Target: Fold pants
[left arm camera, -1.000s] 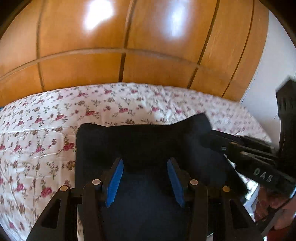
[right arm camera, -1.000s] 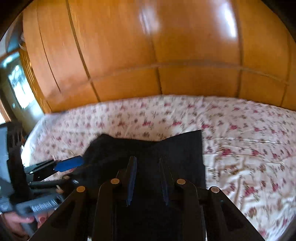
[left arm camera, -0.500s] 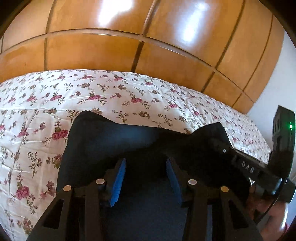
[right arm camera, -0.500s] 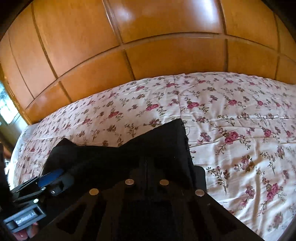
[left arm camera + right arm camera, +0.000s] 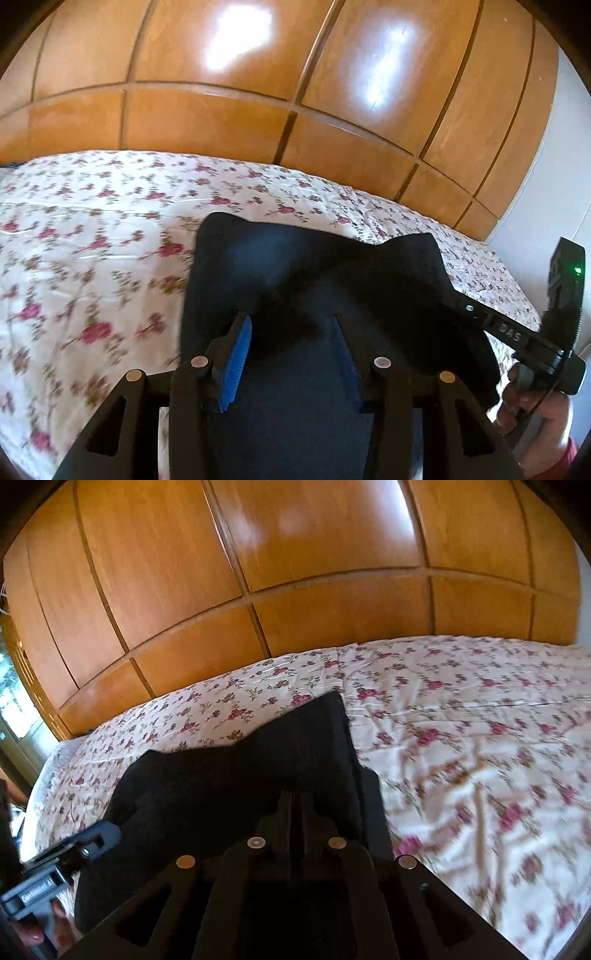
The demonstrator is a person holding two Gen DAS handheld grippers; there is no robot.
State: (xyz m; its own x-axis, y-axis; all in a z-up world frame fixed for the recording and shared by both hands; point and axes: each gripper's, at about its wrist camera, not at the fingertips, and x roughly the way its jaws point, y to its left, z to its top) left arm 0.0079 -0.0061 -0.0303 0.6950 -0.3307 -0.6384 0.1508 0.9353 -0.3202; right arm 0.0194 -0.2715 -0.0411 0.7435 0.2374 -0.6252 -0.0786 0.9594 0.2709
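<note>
The dark pants (image 5: pixel 317 280) are lying part-folded on the floral bedspread (image 5: pixel 92 236) ahead of both tongs, the left gripper (image 5: pixel 291 354) standing half open over them while the right gripper (image 5: pixel 295 805), nearly closed but opening slightly, is pinching their near edge, so squaring up remains

Both wrist views: close, angled down, sharing pants (image 5: pixel 317 273).

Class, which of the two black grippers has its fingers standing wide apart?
The left gripper: its blue-padded fingers straddle the dark navy pants. The right gripper's nearly meet, just opening, fabric between them.
</note>
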